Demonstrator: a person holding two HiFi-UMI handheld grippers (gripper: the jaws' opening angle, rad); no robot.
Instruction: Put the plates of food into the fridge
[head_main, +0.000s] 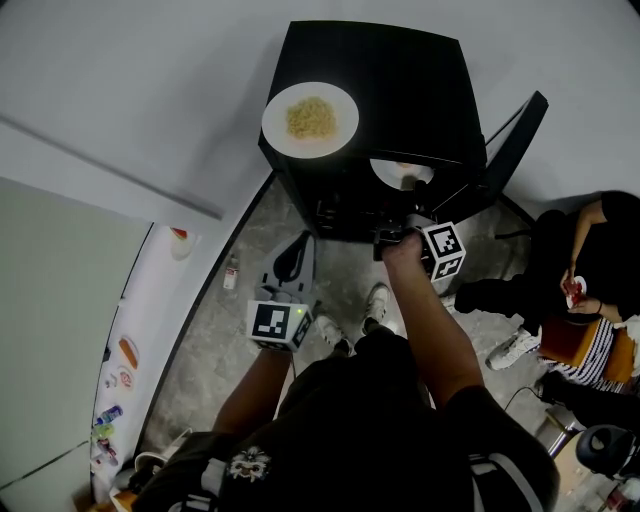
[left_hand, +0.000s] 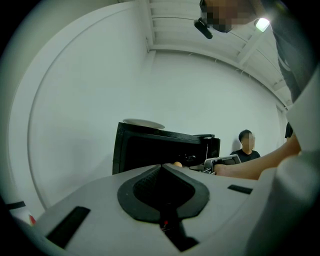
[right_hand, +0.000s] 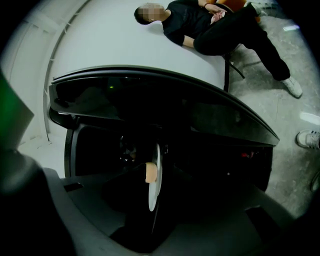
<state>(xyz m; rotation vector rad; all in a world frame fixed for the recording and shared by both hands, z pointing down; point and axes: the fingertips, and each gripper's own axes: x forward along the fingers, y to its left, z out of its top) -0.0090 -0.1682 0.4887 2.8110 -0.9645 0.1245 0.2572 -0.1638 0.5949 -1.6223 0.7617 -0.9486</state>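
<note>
A black mini fridge stands with its door swung open to the right. On its top sits a white plate of noodles. A second white plate with a piece of food rests inside the fridge. My right gripper reaches into the opening. In the right gripper view that plate shows edge-on between the jaws, which stand wide and apart from it. My left gripper hangs lower in front of the fridge, shut and empty. The noodle plate shows over it.
A person in black sits on a chair at the right. A pale counter with small items runs along the left. A small bottle lies on the grey floor near the fridge's left corner. My own shoes stand before the fridge.
</note>
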